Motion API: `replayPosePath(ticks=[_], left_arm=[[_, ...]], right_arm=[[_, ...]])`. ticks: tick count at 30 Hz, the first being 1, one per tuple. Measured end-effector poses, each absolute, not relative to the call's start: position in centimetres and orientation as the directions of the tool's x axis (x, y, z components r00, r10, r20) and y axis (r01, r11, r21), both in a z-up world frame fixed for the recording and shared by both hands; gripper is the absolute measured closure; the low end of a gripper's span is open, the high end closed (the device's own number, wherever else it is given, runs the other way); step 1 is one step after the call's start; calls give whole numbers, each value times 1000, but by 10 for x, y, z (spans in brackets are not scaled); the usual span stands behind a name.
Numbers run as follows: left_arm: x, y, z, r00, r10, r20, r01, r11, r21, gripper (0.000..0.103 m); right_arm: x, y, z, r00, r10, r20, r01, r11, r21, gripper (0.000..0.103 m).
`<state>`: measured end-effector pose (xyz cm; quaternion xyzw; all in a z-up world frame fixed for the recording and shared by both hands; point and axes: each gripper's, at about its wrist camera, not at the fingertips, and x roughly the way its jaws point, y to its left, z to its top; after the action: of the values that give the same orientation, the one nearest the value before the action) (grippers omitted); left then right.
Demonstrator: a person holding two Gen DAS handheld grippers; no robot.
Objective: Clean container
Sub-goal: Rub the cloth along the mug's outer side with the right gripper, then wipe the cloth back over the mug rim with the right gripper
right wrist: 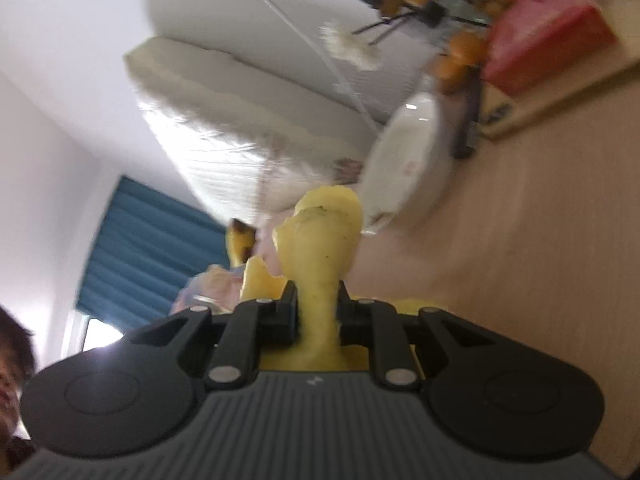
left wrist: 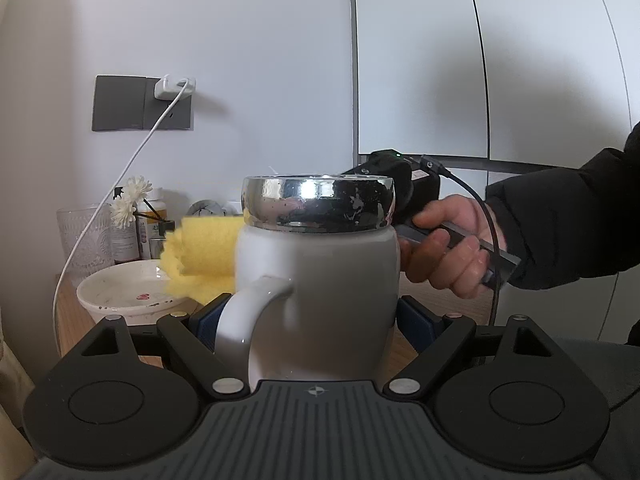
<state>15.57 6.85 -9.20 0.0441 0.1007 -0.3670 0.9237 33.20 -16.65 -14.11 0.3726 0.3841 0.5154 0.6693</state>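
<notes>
A white mug (left wrist: 328, 264) with a shiny chrome band around its rim sits upright between the jaws of my left gripper (left wrist: 314, 314), handle turned toward the camera. The blue pads press on both of its sides, so the left gripper is shut on it. Behind the mug a hand (left wrist: 448, 248) holds the right gripper, and the yellow sponge cloth (left wrist: 200, 256) sticks out to the mug's left. In the right wrist view my right gripper (right wrist: 317, 296) is shut on that crumpled yellow cloth (right wrist: 324, 236); the view is rolled sideways and blurred.
A white bowl (left wrist: 120, 296) stands on the wooden table (right wrist: 520, 240) left of the mug, seen also as the bowl (right wrist: 404, 160). Behind it are a ribbed glass (left wrist: 84, 236), white flowers (left wrist: 132, 200), bottles and a white charging cable (left wrist: 120, 176). A red box (right wrist: 548, 28) stands further along.
</notes>
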Motion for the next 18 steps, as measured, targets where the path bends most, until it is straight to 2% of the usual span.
replayPosePath(ticks=[5, 13, 18], left_arm=[[155, 65, -92, 725, -654, -218, 672, 741, 11, 14], [153, 61, -93, 748, -629, -214, 646, 763, 14, 14], [151, 58, -93, 760, -612, -218, 630, 776, 17, 14]], right_arm=[[315, -177, -127, 256, 964, -72, -409, 175, 895, 84], [289, -179, -136, 418, 896, -148, -301, 290, 908, 84], [265, -192, -137, 497, 865, -75, -288, 246, 925, 84]])
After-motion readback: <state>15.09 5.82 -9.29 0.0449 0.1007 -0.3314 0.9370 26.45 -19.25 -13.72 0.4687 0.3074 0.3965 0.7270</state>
